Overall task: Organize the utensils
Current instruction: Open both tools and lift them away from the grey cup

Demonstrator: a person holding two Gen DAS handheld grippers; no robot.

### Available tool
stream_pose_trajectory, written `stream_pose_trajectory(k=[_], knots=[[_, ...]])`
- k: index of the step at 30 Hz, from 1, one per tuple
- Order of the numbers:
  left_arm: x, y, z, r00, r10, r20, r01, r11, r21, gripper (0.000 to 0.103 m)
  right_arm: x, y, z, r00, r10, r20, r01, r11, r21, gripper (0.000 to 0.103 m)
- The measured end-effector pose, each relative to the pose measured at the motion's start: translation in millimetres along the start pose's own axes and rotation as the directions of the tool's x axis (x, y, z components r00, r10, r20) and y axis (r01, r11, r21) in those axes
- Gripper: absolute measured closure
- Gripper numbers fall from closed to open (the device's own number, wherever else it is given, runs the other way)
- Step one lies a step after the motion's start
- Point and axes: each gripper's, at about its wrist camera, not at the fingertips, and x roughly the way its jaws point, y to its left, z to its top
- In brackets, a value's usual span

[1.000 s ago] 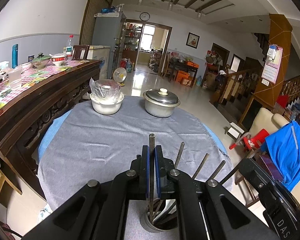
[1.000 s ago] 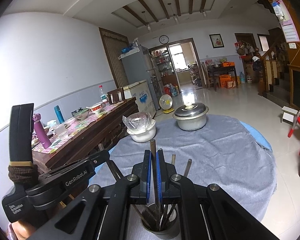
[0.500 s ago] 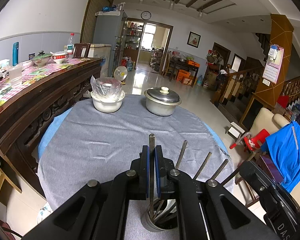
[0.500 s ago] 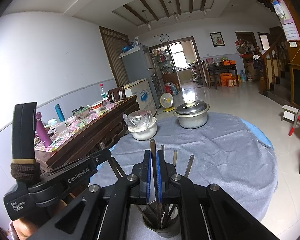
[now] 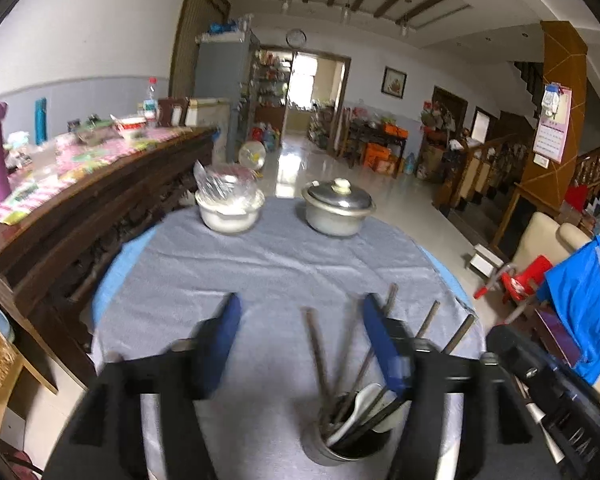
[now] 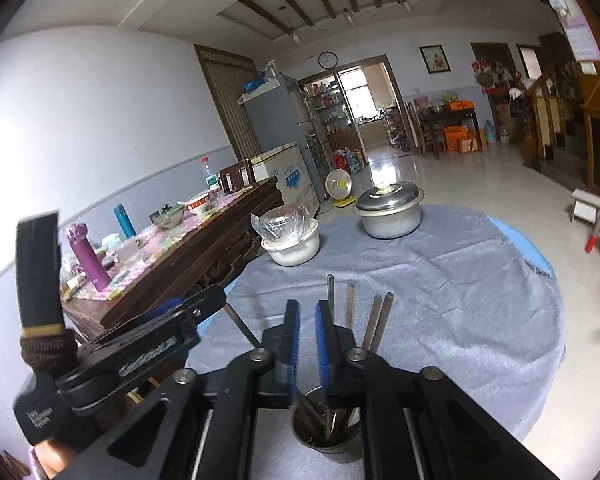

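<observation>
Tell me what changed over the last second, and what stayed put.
Both tongs were shut on a chopstick standing in the metal cup. Now the left tongs are opening wide and their chopstick leans free in the cup. The right tongs are opening too, a narrow gap with nothing between the pads. Unchanged: the cup, lidded pot and white bowl on the grey cloth.

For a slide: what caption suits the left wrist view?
Left gripper opening above a metal cup of chopsticks.
</observation>
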Motion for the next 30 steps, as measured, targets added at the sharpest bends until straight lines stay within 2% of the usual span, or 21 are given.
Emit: stream_pose_trajectory(k=[2,7,10,14,16,17,18,22,30], knots=[[-8,1,-1,0.999,0.033,0.029,-0.034,0.999,0.026,0.036,-6,-6,1,1.000,0.009,0.021,-0.010,1.000,0.021,0.073],[-19,5,-3,0.994,0.092,0.051,-0.096,0.993,0.069,0.028,-21,-14,1,0.998,-0.025,0.057,0.023,0.999,0.031,0.072],[-25,9,-5,0.992,0.118,0.052,-0.121,0.990,0.071,0.022,-27,-17,0,0.998,-0.036,0.048,0.035,0.999,0.038,0.072],[-31,16,-9,0.983,0.177,0.051,-0.180,0.980,0.079,0.020,-32,-16,-5,0.998,-0.062,0.029,0.061,0.998,0.023,0.071],[-33,19,-10,0.979,0.198,0.045,-0.201,0.977,0.077,0.019,-34,-15,-8,0.998,-0.066,0.020,0.065,0.998,0.018,0.062],[-34,21,-10,0.977,0.209,0.045,-0.212,0.974,0.074,0.018,-35,-14,-10,0.998,-0.068,0.017,0.068,0.998,0.015,0.048],[-36,24,-11,0.974,0.222,0.045,-0.224,0.972,0.070,0.018,-35,-11,-12,0.997,-0.070,0.016,0.070,0.998,0.006,0.040],[-43,31,-14,0.967,0.250,0.054,-0.253,0.965,0.067,0.017,-36,-2,-20,0.996,-0.092,0.007,0.092,0.995,-0.033,0.040],[-59,42,-16,0.952,0.293,0.082,-0.300,0.951,0.080,0.011,-33,3,-32,0.992,-0.123,-0.024,0.122,0.992,-0.035,0.040]])
